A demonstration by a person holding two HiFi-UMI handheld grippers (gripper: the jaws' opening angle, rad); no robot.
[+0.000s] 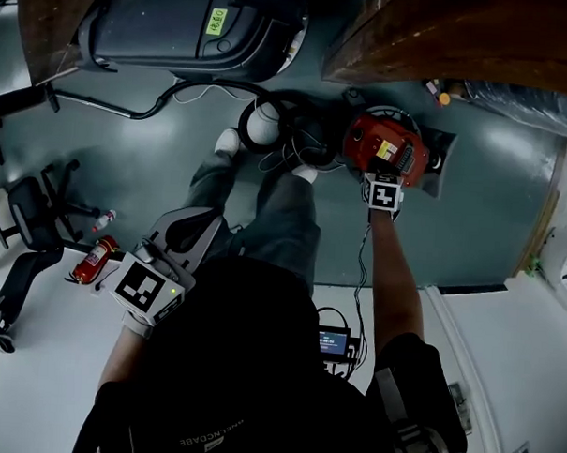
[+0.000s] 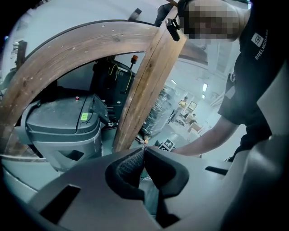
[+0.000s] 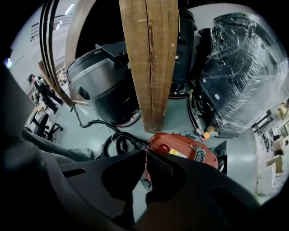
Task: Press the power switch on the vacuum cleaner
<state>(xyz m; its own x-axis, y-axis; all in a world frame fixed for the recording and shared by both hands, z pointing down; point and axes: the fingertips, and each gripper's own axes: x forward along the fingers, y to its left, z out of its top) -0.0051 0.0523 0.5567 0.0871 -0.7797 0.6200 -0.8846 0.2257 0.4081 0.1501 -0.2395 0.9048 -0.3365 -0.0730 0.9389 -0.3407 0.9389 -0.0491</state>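
Observation:
The red vacuum cleaner (image 1: 385,146) lies on the grey floor below a wooden beam, with its black hose (image 1: 278,127) coiled to its left. My right gripper (image 1: 384,174) reaches down over it, jaws shut with nothing between them. In the right gripper view the closed tips (image 3: 145,153) sit at the near end of the vacuum cleaner (image 3: 185,146), just left of a round red button (image 3: 163,148). Whether they touch it I cannot tell. My left gripper (image 1: 204,227) is held back near the person's leg, jaws shut (image 2: 144,150) and empty.
A large grey floor machine (image 1: 180,24) stands at the back left, with wooden beams (image 1: 460,41) overhead. A plastic-wrapped machine (image 3: 239,76) sits right of the vacuum. A fire extinguisher (image 1: 93,259) and an office chair (image 1: 31,210) are at the left, a white table (image 1: 512,372) at the right.

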